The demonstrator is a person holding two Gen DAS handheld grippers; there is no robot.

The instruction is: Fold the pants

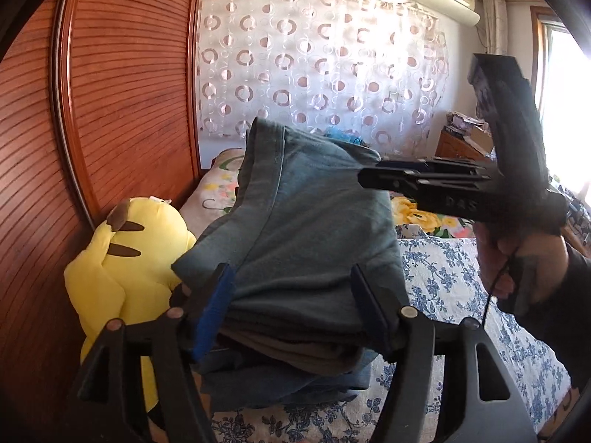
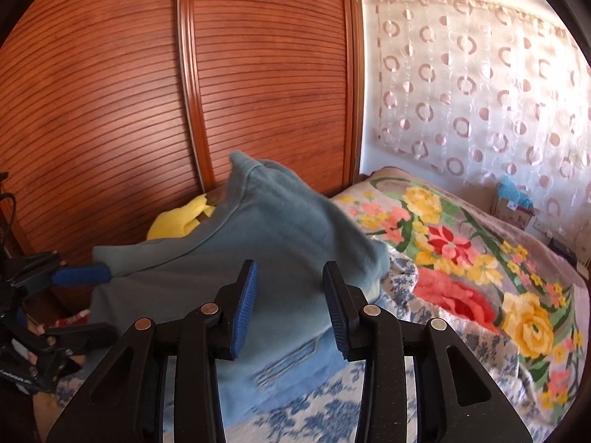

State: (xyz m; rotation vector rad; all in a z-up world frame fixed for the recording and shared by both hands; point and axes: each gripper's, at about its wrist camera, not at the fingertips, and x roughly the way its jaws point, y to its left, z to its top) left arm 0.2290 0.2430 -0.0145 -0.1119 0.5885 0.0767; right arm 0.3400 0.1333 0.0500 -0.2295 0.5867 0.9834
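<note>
Teal folded pants [image 1: 306,243] lying dead ahead at 12 o'clock, long axis running away, straddled by parted left gripper [image 1: 295,306], nearer than unclamped right gripper [image 2: 290,302].

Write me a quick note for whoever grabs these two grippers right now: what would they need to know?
Left gripper: open, one finger on each side of the folded blue-grey fabric pants.
Right gripper: part open over the pants, apparently pinching nothing.
Pants: a thick stack on the blue-floral white quilt, beside a yellow plush toy.
Done: main folds.
Left: the top layer stands up; lay it flat and smooth it.
</note>
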